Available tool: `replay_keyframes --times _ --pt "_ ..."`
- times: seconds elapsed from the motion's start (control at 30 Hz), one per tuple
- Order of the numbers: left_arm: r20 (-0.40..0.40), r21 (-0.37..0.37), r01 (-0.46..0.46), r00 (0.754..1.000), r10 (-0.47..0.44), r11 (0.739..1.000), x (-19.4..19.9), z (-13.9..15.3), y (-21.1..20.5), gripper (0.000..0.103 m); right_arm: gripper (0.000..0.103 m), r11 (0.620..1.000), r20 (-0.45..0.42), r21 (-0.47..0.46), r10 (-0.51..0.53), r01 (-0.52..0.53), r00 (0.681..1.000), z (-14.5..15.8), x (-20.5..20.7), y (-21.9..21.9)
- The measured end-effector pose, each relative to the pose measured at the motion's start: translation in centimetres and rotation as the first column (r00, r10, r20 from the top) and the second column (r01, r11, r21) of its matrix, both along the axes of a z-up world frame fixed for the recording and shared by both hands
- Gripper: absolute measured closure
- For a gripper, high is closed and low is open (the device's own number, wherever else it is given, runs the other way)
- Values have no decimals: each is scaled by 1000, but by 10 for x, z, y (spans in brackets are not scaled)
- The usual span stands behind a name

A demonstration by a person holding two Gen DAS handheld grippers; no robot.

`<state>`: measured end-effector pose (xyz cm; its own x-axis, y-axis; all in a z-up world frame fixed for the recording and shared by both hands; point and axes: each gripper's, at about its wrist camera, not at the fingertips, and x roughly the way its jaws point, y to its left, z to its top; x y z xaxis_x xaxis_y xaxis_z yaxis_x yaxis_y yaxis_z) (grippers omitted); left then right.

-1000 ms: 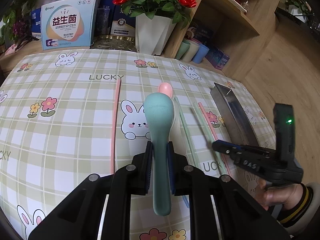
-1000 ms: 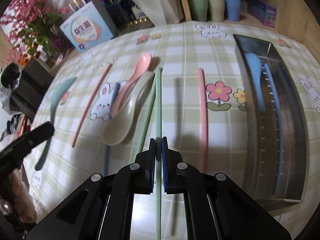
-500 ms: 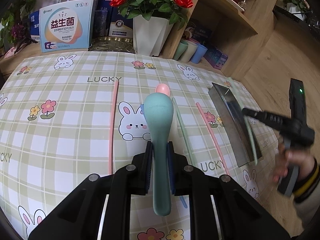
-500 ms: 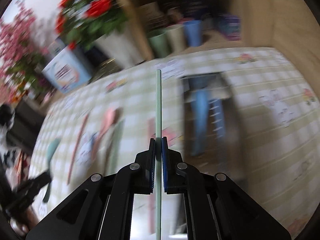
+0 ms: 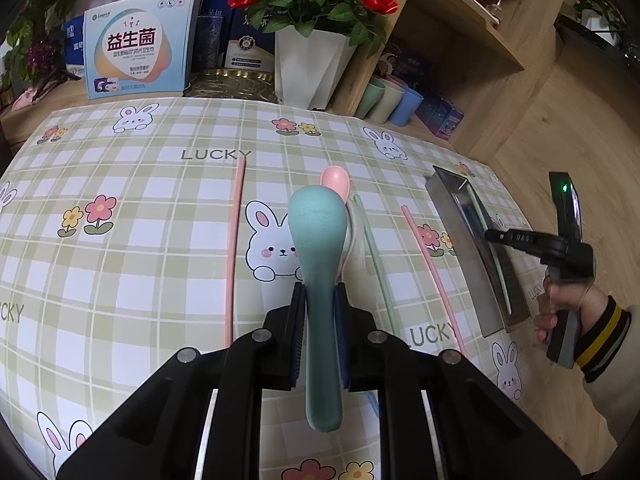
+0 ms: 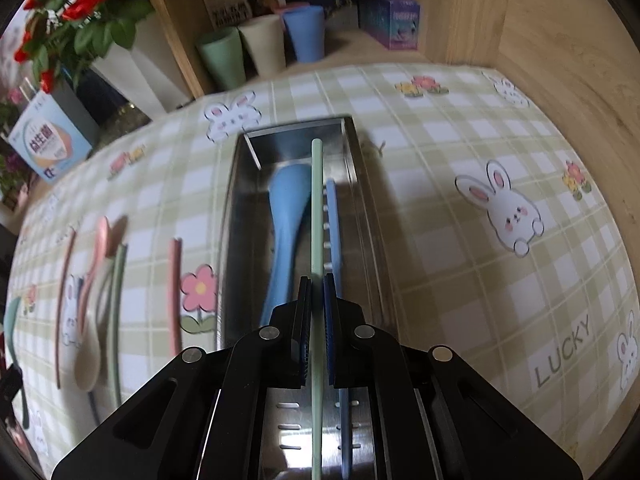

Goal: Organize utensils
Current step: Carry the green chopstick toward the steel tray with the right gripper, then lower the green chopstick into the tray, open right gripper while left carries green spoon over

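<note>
My left gripper is shut on the handle of a teal spoon, held above the checked tablecloth. My right gripper is shut on a pale green chopstick and holds it lengthwise over the steel tray, which holds a blue spoon and a blue chopstick. In the left wrist view the right gripper hangs over that tray. On the cloth lie a second green chopstick, two pink chopsticks, a pink spoon and a beige spoon.
A white flower pot with red roses, a printed box and three cups stand along the table's far side by wooden shelving. A person's hand with a striped cuff holds the right gripper at the table's right edge.
My right gripper has carried the green chopstick from the middle of the cloth rightward to above the steel tray and turned to line up with it. The left gripper and its spoon stayed still.
</note>
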<state>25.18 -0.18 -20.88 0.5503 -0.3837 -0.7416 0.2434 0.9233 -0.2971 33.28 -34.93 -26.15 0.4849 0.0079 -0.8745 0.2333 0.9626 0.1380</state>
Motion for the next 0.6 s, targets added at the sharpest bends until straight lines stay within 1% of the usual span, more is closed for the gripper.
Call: replay_keyframes --times 0.23,0.4,0.6 --pt "-15 -3 7 1000 -7 1000 1 -3 -2 89 97 1000 -37 -8 -8 8 999 -11 0 4" --pt "-26 8 7 1000 -7 1000 2 -5 -5 89 97 1000 -37 -14 6 -7 999 -11 0 8" --pt "-24 13 16 1000 -15 1000 2 -2 -9 89 96 1000 -30 1 2 -2 1000 -10 -3 7"
